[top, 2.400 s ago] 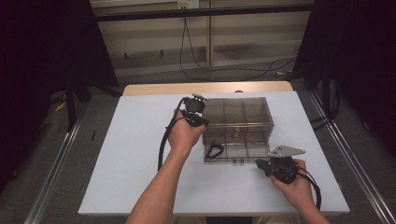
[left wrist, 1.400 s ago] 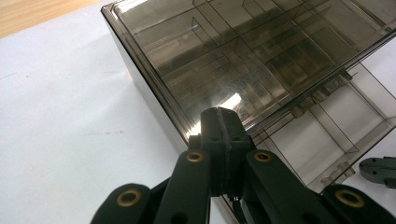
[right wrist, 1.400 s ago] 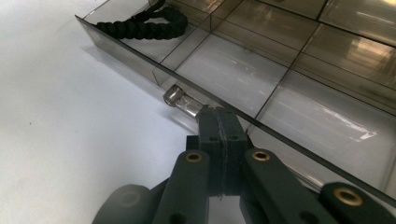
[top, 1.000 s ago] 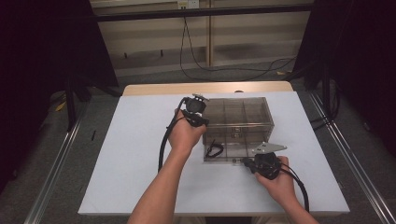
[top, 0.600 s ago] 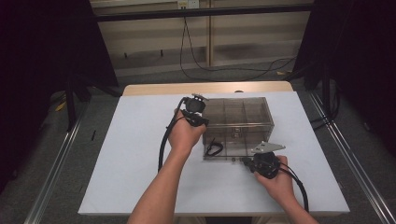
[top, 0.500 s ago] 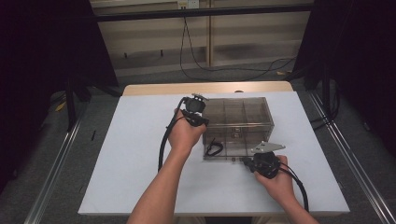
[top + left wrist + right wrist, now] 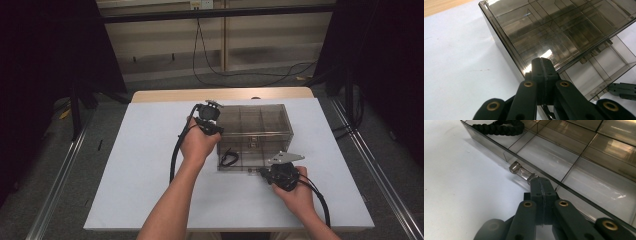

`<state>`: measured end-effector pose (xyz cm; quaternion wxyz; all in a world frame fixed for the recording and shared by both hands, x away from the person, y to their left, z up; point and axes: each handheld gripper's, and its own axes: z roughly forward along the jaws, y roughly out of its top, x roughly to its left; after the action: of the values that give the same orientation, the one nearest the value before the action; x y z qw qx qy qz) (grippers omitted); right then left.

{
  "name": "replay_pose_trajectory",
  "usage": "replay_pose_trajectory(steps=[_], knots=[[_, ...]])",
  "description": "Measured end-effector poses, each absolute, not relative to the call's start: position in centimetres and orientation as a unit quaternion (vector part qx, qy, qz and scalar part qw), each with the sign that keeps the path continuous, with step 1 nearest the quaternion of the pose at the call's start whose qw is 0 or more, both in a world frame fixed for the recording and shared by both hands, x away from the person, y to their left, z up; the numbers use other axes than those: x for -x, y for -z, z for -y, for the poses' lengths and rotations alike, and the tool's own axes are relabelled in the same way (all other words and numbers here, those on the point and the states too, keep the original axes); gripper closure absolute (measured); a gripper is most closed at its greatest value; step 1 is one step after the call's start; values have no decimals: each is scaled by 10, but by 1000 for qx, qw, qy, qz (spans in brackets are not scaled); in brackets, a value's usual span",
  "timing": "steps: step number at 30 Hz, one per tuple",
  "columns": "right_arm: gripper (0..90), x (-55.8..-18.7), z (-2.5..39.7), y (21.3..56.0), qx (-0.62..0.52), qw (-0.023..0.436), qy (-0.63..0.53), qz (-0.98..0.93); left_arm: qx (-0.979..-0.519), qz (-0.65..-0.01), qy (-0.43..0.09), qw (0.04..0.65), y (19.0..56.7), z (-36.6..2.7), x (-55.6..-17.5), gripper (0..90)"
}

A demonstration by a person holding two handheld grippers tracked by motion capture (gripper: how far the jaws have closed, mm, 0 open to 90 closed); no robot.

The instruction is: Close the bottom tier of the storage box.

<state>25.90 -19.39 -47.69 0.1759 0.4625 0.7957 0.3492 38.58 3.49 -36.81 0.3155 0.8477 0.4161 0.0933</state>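
the right tongs, jaws closed, pinch the small clear handle of the smoky transparent plastic drawer box on the white table; the left tongs, closed and empty, press its top. pull level and straight, bracing firmly so the box can't slide.

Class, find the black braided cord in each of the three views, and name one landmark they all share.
High view: black braided cord in the drawer's front-left compartment.
Left gripper view: hidden behind the gripper.
Right gripper view: black braided cord at top centre, inside the drawer.
Shared landmark: the smoky clear box.
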Motion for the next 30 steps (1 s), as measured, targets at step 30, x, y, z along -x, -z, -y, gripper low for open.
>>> replay_pose_trajectory(steps=[30], knots=[[900, -269, 193, 477, -460, 188, -336, -800, -846, -419, -91, 317, 368, -35, -386, 900]])
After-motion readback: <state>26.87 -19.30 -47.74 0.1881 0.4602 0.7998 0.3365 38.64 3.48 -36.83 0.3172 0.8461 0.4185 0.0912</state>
